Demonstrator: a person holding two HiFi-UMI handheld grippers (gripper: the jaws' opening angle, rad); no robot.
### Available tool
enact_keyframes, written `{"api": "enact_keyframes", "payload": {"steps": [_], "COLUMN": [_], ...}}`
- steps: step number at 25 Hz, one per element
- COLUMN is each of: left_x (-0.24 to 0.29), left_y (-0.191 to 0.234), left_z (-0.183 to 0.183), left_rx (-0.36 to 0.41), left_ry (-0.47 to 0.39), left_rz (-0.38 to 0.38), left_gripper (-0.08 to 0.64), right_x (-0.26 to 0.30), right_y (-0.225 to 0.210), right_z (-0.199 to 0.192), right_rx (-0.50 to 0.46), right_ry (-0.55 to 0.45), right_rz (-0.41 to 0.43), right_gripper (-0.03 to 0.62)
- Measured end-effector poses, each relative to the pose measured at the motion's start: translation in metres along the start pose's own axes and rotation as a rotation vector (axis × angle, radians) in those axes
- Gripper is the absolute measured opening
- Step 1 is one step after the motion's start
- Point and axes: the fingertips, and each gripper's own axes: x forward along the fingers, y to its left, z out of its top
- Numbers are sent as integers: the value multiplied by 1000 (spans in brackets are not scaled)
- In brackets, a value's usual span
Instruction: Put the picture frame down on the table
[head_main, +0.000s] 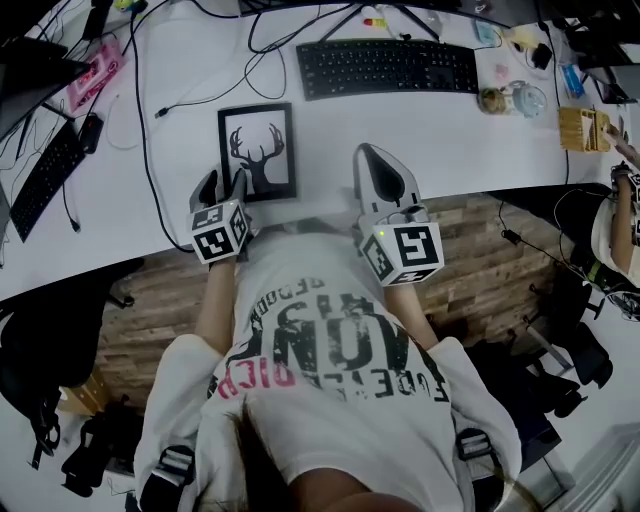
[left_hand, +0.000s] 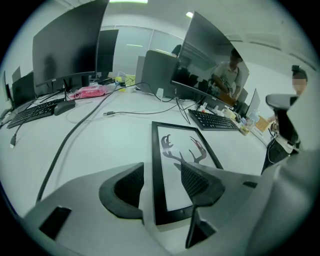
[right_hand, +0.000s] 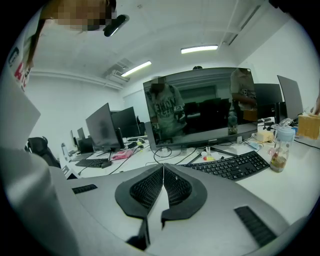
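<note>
The picture frame (head_main: 258, 150), black-edged with a deer-antler print, lies flat on the white table (head_main: 470, 140) near its front edge. In the left gripper view the frame (left_hand: 175, 165) lies flat just beyond the jaws. My left gripper (head_main: 222, 183) is at the frame's near left corner and stands open (left_hand: 161, 172), its jaws on either side of the frame's left edge without gripping it. My right gripper (head_main: 383, 170) hovers right of the frame, at the table's edge. It is shut (right_hand: 163, 172), pads together, with nothing between them.
A black keyboard (head_main: 388, 66) lies behind the frame, and a second keyboard (head_main: 45, 175) is at the far left. Cables (head_main: 145, 120) cross the table left of the frame. A jar (head_main: 527, 98) and a wooden box (head_main: 583, 128) stand at the right. A monitor (right_hand: 200, 107) is ahead.
</note>
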Motion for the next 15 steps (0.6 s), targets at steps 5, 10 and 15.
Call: {"api": "enact_keyframes", "payload": {"steps": [5,10,15], "left_x": [-11,-22,-31], "left_y": [1,-1,-9], "left_z": [16,37,57], "left_rx": [9,20,28], "left_ry": [-54,-113,-166], "left_rz": [-14,-30,-56], "left_gripper": [219,191,161], "right_x": [2,4,3], "right_y": [4,10,12], "right_z": [-1,0,3], "right_rx": [1,5,2], "right_ry": [-1,-4,-12], "right_rz": [-1,1,-2], "right_gripper": [2,2,2]}}
